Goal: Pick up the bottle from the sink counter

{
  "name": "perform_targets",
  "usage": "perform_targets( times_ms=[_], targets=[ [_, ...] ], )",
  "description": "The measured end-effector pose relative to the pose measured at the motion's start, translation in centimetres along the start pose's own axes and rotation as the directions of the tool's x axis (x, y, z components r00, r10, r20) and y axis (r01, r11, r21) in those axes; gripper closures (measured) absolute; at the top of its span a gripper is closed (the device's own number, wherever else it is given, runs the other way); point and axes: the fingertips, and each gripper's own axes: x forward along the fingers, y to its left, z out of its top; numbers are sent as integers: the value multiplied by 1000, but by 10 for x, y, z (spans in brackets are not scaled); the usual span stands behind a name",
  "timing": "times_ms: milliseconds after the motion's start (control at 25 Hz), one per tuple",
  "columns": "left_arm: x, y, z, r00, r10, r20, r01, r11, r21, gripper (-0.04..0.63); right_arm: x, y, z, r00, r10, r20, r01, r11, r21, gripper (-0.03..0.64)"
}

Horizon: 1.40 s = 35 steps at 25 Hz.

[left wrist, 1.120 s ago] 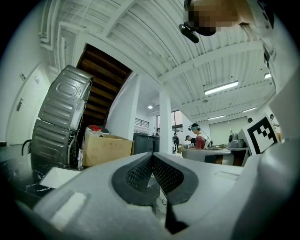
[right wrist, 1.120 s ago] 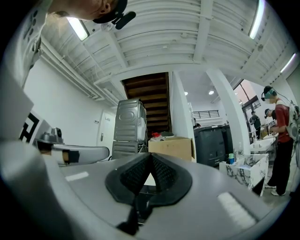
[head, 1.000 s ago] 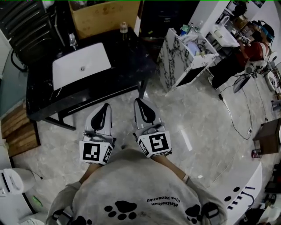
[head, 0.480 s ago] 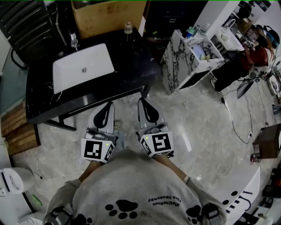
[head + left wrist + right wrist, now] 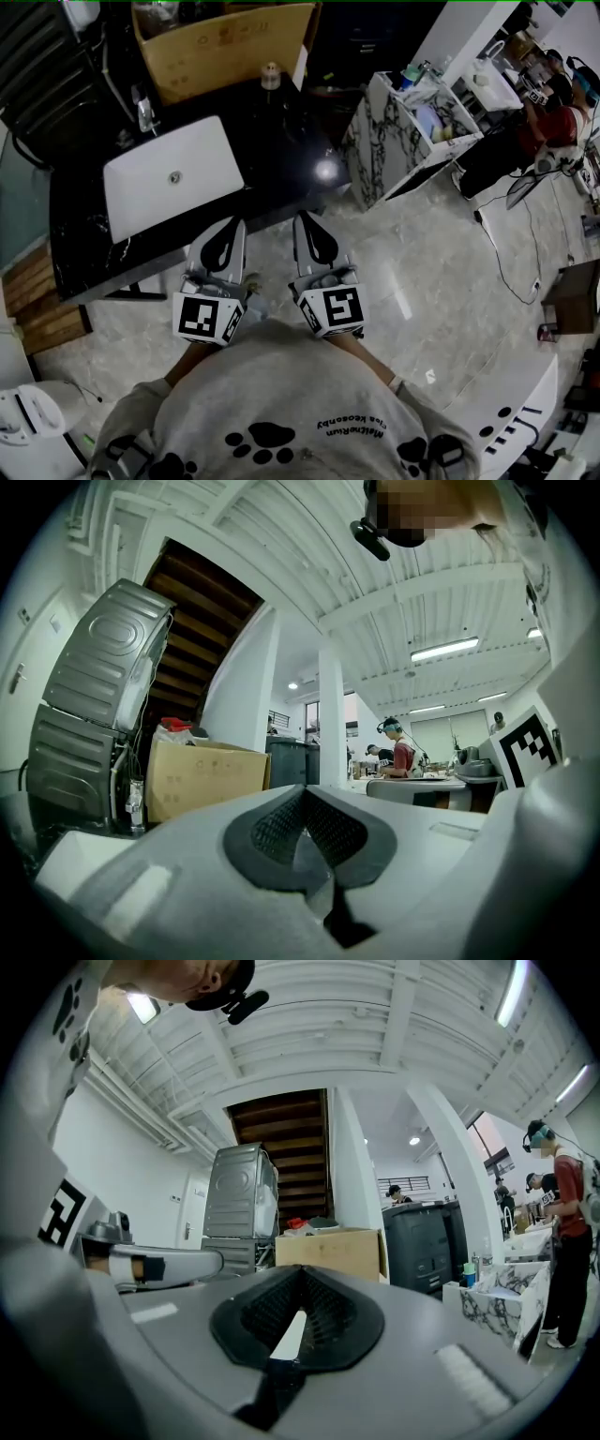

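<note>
At the near edge of the black sink counter [image 5: 281,150] my claws now arrive. Half a second back they hung over the floor, short of it, and the whole counter has drawn closer since. My left gripper [image 5: 228,228] and right gripper [image 5: 302,220] sit side by side, each with its jaws pressed together on nothing. The bottle [image 5: 271,75] stands upright at the counter's far side, just in front of the cardboard box [image 5: 225,42] and right of the white basin [image 5: 173,178]. It is well ahead of both claws, roughly between their lines.
</note>
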Motion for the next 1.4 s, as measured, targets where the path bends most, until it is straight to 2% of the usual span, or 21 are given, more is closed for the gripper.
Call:
perform_targets(
  times_ms=[480,760,1160,1400],
  targets=[
    [88,46,-2,989,-150,-5,150,989,1,597,74,-46,-3,987,-159,7,159,987,-6,617],
    [107,67,-10,983,-186,8,186,982,-27,597,97,-47,-8,978,-210,-15,209,977,-29,617],
    [113,87,-15,986,-167,12,168,984,-52,597,122,-41,-15,983,-182,-31,181,983,-39,617],
    [126,106,-12,993,-113,19,114,992,-60,597,151,-44,-12,992,-122,-28,120,992,-42,617]
  ],
)
